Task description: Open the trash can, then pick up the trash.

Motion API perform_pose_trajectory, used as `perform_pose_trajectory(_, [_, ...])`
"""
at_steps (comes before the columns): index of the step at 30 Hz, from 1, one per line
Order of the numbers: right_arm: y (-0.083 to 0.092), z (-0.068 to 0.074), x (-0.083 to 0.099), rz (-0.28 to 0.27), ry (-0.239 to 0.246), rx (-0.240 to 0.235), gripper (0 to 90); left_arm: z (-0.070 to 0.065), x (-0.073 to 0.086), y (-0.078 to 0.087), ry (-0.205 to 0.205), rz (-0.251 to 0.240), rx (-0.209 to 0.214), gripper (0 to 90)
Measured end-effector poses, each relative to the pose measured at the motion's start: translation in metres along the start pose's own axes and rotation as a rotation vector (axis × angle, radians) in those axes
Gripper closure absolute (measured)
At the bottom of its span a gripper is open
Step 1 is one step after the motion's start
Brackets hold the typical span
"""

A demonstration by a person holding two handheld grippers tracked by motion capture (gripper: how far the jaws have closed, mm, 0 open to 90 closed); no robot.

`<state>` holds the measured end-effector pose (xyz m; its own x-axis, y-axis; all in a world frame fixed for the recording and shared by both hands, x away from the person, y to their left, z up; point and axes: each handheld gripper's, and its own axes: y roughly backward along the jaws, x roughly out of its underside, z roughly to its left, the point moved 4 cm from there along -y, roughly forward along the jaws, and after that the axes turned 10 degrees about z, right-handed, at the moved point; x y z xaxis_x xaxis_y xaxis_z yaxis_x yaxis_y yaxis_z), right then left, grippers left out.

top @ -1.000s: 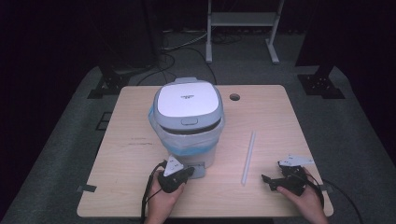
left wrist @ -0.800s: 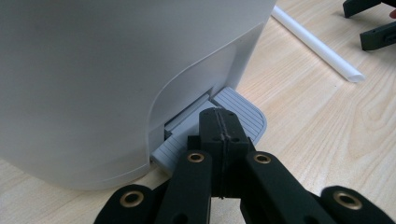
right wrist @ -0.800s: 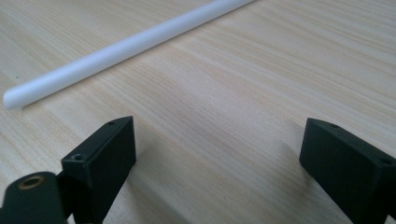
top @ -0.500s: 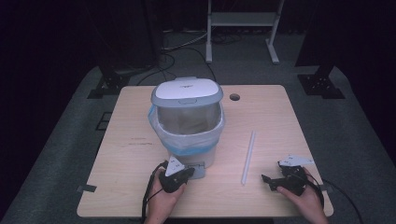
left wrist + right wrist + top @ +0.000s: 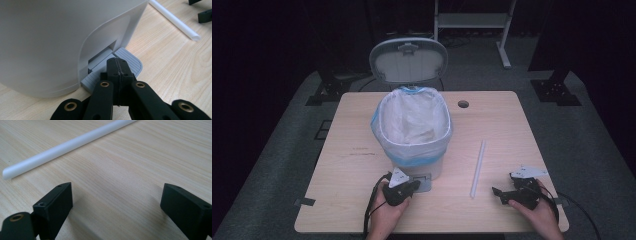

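The pedal of the bin is pressed by the left gripper, jaws together; the lid is raised at 12 o'clock. The right gripper, jaws apart, is rested near the tube.

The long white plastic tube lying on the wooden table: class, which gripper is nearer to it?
Right. The right gripper rests just beside the long white plastic tube's near end, jaws open. The left gripper is farther off, pressing the bin's grey pedal.
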<state>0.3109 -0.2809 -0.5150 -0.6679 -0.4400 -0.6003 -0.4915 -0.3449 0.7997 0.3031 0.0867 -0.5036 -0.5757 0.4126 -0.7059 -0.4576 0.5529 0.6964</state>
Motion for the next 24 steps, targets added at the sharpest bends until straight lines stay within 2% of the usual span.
perform_pose_trajectory(6, [0.0000, 0.0000, 0.0000, 0.000, 0.000, 0.000, 9.4, -0.0010, 0.0001, 0.0000, -0.002, -0.001, -0.010, 90.0])
perform_pose_trajectory(13, [0.0001, 0.0000, 0.0000, 0.001, 0.000, 0.000, 9.3, 0.0000, 0.0000, 0.0001, 0.006, -0.001, 0.001, 90.0])
perform_pose_trajectory(24, [0.0012, 0.0051, 0.0002, 0.012, -0.026, 0.017, 9.6, 0.0007, -0.0001, 0.0003, 0.002, 0.001, 0.005, 90.0])
